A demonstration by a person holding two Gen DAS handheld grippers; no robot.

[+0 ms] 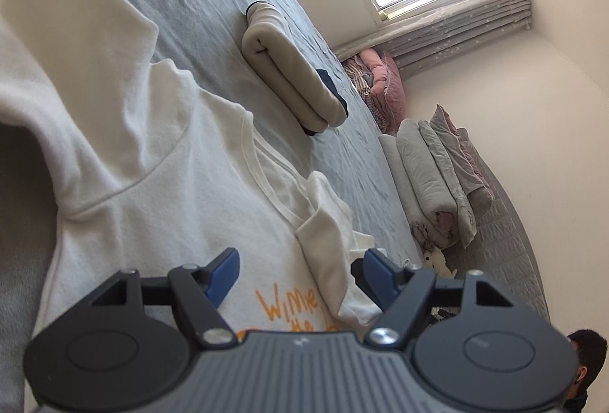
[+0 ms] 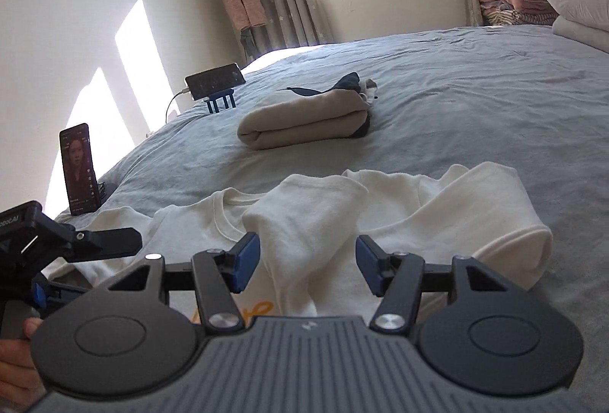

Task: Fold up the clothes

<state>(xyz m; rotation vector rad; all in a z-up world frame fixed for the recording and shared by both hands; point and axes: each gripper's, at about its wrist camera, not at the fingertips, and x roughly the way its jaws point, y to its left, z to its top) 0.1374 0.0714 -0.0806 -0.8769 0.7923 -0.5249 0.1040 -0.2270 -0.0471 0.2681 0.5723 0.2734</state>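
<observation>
A white sweatshirt (image 1: pixel 160 184) with orange lettering lies face up on the grey bed, also in the right wrist view (image 2: pixel 437 219). Both sleeves are folded in across its chest. My left gripper (image 1: pixel 297 272) is open and empty just above the shirt's lettering, with one folded sleeve (image 1: pixel 327 249) lying between its fingers. My right gripper (image 2: pixel 308 260) is open and empty above the other sleeve (image 2: pixel 304 222), which lies between its blue pads. The left gripper also shows at the left edge of the right wrist view (image 2: pixel 76 245).
A folded beige garment (image 2: pixel 304 116) with navy trim lies further up the bed, also in the left wrist view (image 1: pixel 293 70). Two phones on stands (image 2: pixel 78 169) (image 2: pixel 215 78) are at the bed's left edge. Folded quilts (image 1: pixel 437 177) are stacked by the wall.
</observation>
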